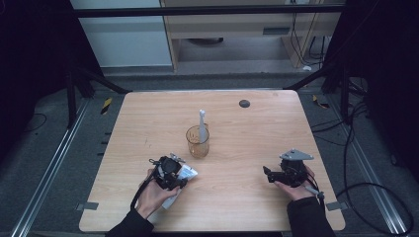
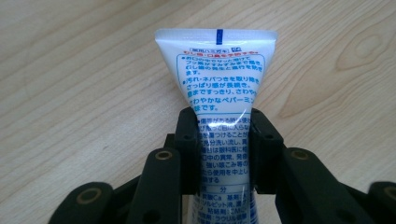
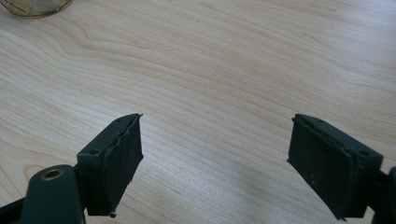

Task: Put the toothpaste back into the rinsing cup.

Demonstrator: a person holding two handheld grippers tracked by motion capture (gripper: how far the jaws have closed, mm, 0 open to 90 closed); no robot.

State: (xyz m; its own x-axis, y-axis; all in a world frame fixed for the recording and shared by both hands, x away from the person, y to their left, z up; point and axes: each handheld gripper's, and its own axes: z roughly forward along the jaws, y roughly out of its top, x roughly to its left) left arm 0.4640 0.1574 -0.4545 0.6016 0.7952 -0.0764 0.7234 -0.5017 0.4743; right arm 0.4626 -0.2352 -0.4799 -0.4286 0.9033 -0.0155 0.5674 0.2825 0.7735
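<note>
Toothpaste tube point(image 2: 216, 88) sits clamped in my left gripper point(image 2: 223, 154), the two black jaws pressed against its sides about halfway along, so the flat crimped end with its small blue mark points away from me. In the high view that left gripper point(image 1: 170, 174) is low over the table point(image 1: 247, 148) near the near edge, left of the middle, with the tube point(image 1: 187, 174) poking out toward the right. The tube is white and glossy, printed with dense blue text and a line of red near the crimp; it widens toward the seal and looks soft enough to dent under the jaws, though I see no deep crease yet.

My right gripper point(image 1: 267, 174) rests near the near right corner, and in its own view the jaws stand wide apart with bare wood between them, holding nothing.

Farther out, around the middle of the table, an amber glass cup point(image 1: 197, 141) stands upright with a white toothbrush point(image 1: 202, 124) leaning in it. A small dark disc point(image 1: 244, 103) lies toward the far edge.

I judge the pick-up is done: the tube is in hand. What seems left is carrying it across to the cup and setting it in beside the brush.
</note>
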